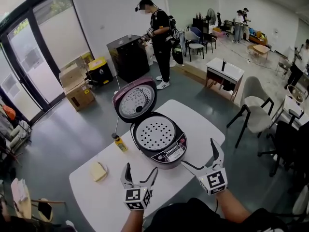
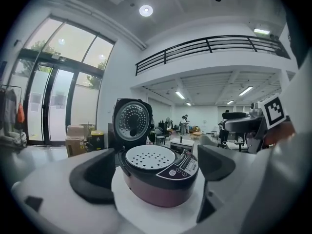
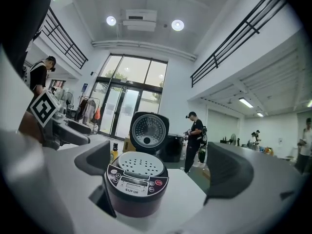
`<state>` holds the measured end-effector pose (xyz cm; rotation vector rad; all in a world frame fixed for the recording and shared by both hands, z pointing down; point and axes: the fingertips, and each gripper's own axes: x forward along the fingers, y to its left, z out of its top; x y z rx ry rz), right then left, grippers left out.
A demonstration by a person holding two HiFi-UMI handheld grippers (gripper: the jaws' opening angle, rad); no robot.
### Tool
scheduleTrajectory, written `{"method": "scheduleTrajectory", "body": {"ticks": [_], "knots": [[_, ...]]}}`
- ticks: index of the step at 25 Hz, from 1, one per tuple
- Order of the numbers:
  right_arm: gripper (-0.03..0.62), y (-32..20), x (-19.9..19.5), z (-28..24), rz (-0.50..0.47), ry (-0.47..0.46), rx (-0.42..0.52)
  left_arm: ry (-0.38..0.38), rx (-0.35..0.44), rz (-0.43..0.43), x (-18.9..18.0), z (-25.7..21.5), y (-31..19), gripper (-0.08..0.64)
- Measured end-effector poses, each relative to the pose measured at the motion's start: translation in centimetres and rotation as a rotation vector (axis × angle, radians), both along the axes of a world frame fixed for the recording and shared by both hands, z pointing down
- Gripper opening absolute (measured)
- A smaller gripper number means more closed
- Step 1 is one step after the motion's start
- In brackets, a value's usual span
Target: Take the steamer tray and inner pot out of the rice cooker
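Observation:
A dark red rice cooker (image 1: 166, 153) stands on the white table (image 1: 91, 199) with its lid (image 1: 135, 101) swung up. The white perforated steamer tray (image 1: 153, 132) lies in its mouth and hides the inner pot. My left gripper (image 1: 141, 170) hovers just in front of the cooker, open and empty. My right gripper (image 1: 199, 154) is at the cooker's front right, also open and empty. In the left gripper view the cooker (image 2: 158, 184) and tray (image 2: 149, 157) sit ahead between the spread jaws. The right gripper view shows the cooker (image 3: 135, 191) and tray (image 3: 141, 164) the same way.
A small yellow bottle (image 1: 119, 143) stands left of the cooker and a pale block (image 1: 98, 171) lies further left. A chair (image 1: 256, 114) is right of the table. A person (image 1: 161, 37) stands beyond, near a dark cabinet (image 1: 128, 57) and cardboard boxes (image 1: 77, 83).

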<state>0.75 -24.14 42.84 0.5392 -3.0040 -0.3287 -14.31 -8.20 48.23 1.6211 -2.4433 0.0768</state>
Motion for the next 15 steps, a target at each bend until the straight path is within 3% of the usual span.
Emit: {"method": "scheduleTrajectory", "body": {"ticks": [6,15], "knots": [[0.592,-3.3,-4.2,0.9,-0.099,0.018,-0.011,0.029,-0.055,-0.112,-3.6,2.2,-0.6,0.512],[0.592,-9.5,-10.8,3.5,-0.295,0.076,-0.031,0.049,-0.086,-0.271,-5.9,3.1,-5.8,0.509]]}}
